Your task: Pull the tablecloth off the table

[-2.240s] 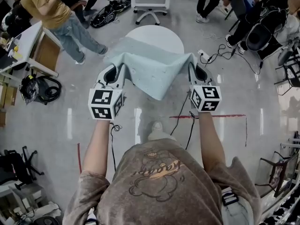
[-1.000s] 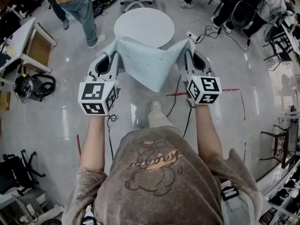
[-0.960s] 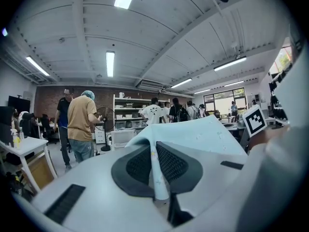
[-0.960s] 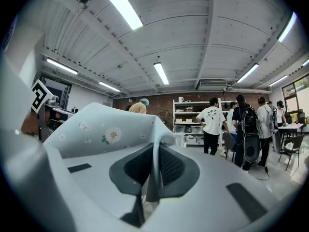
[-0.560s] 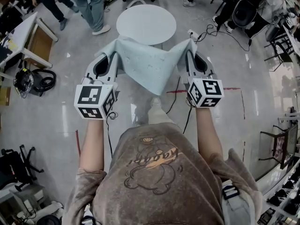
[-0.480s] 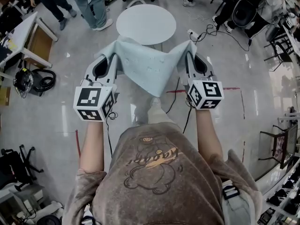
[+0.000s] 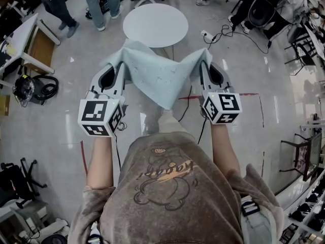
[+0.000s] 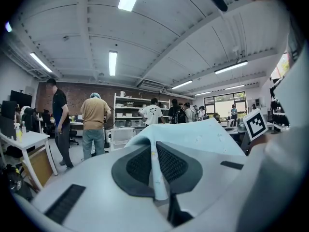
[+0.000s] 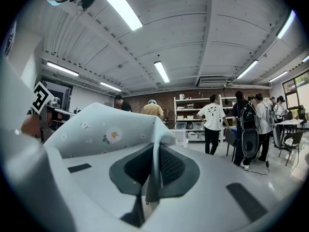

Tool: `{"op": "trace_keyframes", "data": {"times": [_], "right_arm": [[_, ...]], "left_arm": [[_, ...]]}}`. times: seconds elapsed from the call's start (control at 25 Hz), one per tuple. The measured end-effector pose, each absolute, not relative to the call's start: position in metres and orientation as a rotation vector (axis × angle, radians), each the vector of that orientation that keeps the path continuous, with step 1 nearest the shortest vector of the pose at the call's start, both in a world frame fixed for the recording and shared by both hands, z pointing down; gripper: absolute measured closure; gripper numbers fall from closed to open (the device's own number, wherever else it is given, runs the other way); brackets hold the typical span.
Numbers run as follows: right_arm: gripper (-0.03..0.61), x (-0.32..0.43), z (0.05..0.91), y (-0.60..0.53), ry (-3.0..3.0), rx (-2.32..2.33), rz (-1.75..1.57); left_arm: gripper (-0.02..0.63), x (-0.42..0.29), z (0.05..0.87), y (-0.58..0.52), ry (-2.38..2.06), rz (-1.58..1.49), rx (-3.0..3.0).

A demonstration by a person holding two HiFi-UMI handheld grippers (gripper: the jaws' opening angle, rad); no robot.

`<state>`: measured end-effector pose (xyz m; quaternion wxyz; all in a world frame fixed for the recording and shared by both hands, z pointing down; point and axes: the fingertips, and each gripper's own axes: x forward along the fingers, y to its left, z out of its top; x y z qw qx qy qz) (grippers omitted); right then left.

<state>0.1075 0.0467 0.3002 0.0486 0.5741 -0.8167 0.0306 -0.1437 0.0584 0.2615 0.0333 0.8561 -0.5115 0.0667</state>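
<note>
tablecloth [image 7: 158,74]: pale blue-green, small white daisy pattern
table [image 7: 155,24]: plain white
left gripper [image 7: 123,65]: light grey, black pads [image 8: 171,162]
right gripper [image 7: 203,65]: light grey, black pads
marker cubes [image 7: 99,117]: black squares on white
floor [image 7: 284,85]: glossy grey, one red line [image 7: 249,94]
shirt [image 7: 167,187]: grey-brown, bear drawing

We find the room brightly and evenly lit from long ceiling lamps [image 8: 112,63], seen in both gripper views. Shadows are weak and soft-edged. The polished floor [image 7: 274,136] carries pale vertical streaks of glare in the head view. The windows [image 8: 227,100] are washed out to near white. The tablecloth [image 7: 157,72] shows only gentle shading in its folds. All three views bend strongly toward the edges. Both gripper views have black corners, and their nearest surfaces are slightly soft. We see no motion blur.
</note>
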Motion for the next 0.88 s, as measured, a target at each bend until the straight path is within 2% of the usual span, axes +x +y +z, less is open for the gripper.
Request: {"op": "trace_keyframes", "data": {"times": [0.6,0.88], "right_arm": [[0.558,0.103,0.329,0.056,-2.509,1.679,0.239],[0.558,0.089,0.325,0.045,-2.569,1.602,0.205]], "left_arm": [[0.583,-0.145,0.28,0.067,-1.569,0.229,2.554],[0.583,-0.154,0.281,0.084,-1.617,0.214,2.504]]}}
